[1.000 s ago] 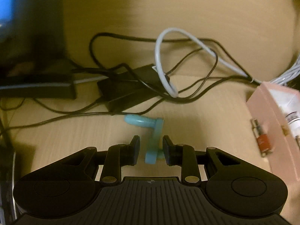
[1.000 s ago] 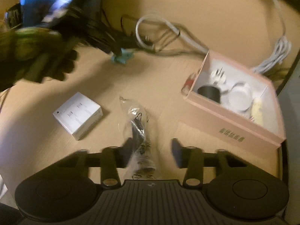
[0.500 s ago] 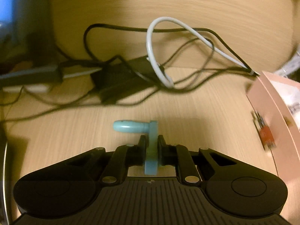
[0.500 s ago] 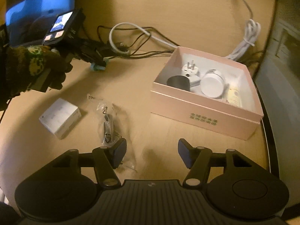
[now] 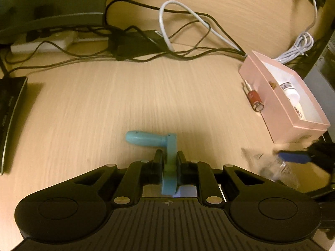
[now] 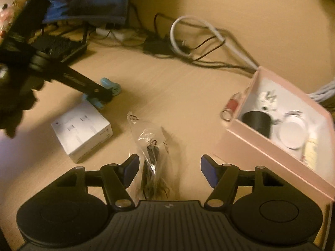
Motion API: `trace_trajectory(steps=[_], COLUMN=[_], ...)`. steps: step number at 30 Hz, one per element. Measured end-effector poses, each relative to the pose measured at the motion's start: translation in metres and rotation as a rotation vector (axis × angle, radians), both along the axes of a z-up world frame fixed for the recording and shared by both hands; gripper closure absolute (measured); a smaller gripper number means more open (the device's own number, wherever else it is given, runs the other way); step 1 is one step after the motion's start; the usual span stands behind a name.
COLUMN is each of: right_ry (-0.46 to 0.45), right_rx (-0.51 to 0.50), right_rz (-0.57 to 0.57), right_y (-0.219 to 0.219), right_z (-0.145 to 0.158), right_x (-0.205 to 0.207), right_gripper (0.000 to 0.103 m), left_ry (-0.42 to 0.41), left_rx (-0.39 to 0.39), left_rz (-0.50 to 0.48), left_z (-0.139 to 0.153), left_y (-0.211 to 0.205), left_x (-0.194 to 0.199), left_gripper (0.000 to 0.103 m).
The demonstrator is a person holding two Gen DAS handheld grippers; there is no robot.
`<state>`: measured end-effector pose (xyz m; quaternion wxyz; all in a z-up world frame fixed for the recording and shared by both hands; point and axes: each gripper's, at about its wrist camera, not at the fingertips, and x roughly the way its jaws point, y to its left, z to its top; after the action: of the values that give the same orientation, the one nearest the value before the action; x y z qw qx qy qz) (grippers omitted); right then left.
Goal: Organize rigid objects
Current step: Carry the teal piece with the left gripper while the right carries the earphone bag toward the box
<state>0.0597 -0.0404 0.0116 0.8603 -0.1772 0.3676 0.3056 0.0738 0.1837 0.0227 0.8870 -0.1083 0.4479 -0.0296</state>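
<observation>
left gripper [image 5: 168,163]: fingers pinched on the flat arm of the blue crank handle [image 5: 155,141], off the bench, its grip sticking out left
right gripper [image 6: 167,168]: fingers spread wide, plastic bag [image 6: 152,146] lying lengthwise between them
pink box [image 5: 272,108]: ahead-right of the left gripper, so probably a rightward carry
</observation>
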Motion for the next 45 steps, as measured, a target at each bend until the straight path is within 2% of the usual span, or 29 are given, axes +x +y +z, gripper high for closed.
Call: trace_trajectory(steps=[2, 5, 6, 13, 20, 24, 27, 28, 30, 37, 40, 42, 43, 45], right_ry=[0.015, 0.053, 0.054, 0.056, 0.008, -0.026, -0.033, -0.027, -0.014, -0.003, -0.012, -0.003, 0.002, 0.004], right_rx=[0.020, 0.031, 0.024, 0.057, 0.058, 0.060, 0.056, 0.056, 0.055, 0.059, 0.055, 0.060, 0.060, 0.053], right_rz=[-0.004, 0.016, 0.014, -0.038, -0.155, -0.234, -0.289, -0.306, -0.332, -0.350, -0.362, -0.372, -0.376, -0.379], right_y=[0.005, 0.011, 0.014, -0.010, -0.061, -0.090, -0.109, -0.114, -0.122, -0.130, -0.132, -0.133, -0.133, -0.131], right_z=[-0.004, -0.002, -0.001, 0.016, 0.036, 0.046, 0.047, 0.046, 0.043, 0.041, 0.041, 0.040, 0.038, 0.035], right_x=[0.006, 0.009, 0.006, -0.018, -0.056, -0.075, -0.081, -0.083, -0.084, -0.087, -0.087, -0.085, -0.085, -0.084], right_gripper=[0.047, 0.084, 0.085, 0.086, 0.086, 0.086, 0.086, 0.086, 0.086, 0.086, 0.086, 0.086, 0.086, 0.086], left_ry=[0.005, 0.001, 0.000, -0.036, -0.059, -0.145, -0.206, -0.220, -0.245, -0.266, -0.226, -0.142, -0.127, -0.155], left_rx=[-0.019, -0.045, -0.045, 0.045, 0.036, 0.044, 0.024, 0.018, 0.000, -0.083, -0.055, -0.033, -0.029, -0.048], left_rz=[-0.002, -0.001, -0.007, -0.100, -0.096, -0.165, -0.219, -0.237, -0.272, -0.340, -0.269, -0.167, -0.104, 0.012], left_z=[-0.001, -0.002, -0.001, -0.002, -0.001, 0.019, 0.039, 0.044, 0.053, 0.062, 0.053, 0.046, 0.043, 0.044], left_y=[0.003, 0.007, 0.006, -0.012, -0.019, -0.034, -0.047, -0.053, -0.065, -0.093, -0.087, -0.072, -0.061, -0.032], left_x=[0.003, 0.007, 0.007, 0.007, 0.015, 0.008, -0.002, -0.006, -0.015, -0.045, -0.049, -0.047, -0.048, -0.055], left_gripper=[0.085, 0.084, 0.084, 0.085, 0.089, 0.089, 0.089, 0.094, 0.095, 0.094, 0.093, 0.093, 0.091, 0.089])
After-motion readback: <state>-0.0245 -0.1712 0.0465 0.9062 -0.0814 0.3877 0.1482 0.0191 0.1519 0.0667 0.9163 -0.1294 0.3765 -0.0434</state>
